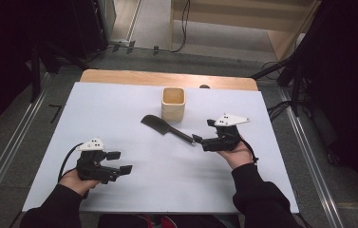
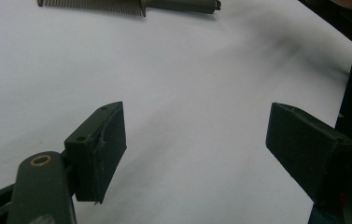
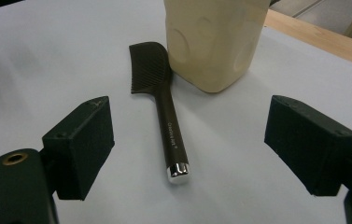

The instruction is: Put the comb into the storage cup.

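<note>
A dark comb point(image 1: 164, 128) with a long handle lies flat on the white table cover, its toothed head beside a cream square cup point(image 1: 173, 104). In the right gripper view the comb point(image 3: 164, 107) points its silver-capped handle end toward me and lies between the wide-apart jaws; the cup point(image 3: 213, 39) stands just behind it. My right gripper point(image 1: 203, 131) is open, just short of the handle end. My left gripper point(image 1: 119, 162) rests open at the front left, nothing between its jaws. In the left gripper view the comb point(image 2: 131, 5) lies far off.
The white cover point(image 1: 119, 104) spreads over a wooden table whose bare edge point(image 1: 167, 78) shows at the back. Dark stands and cables surround the table on the floor. A person's sleeves come in from the bottom.
</note>
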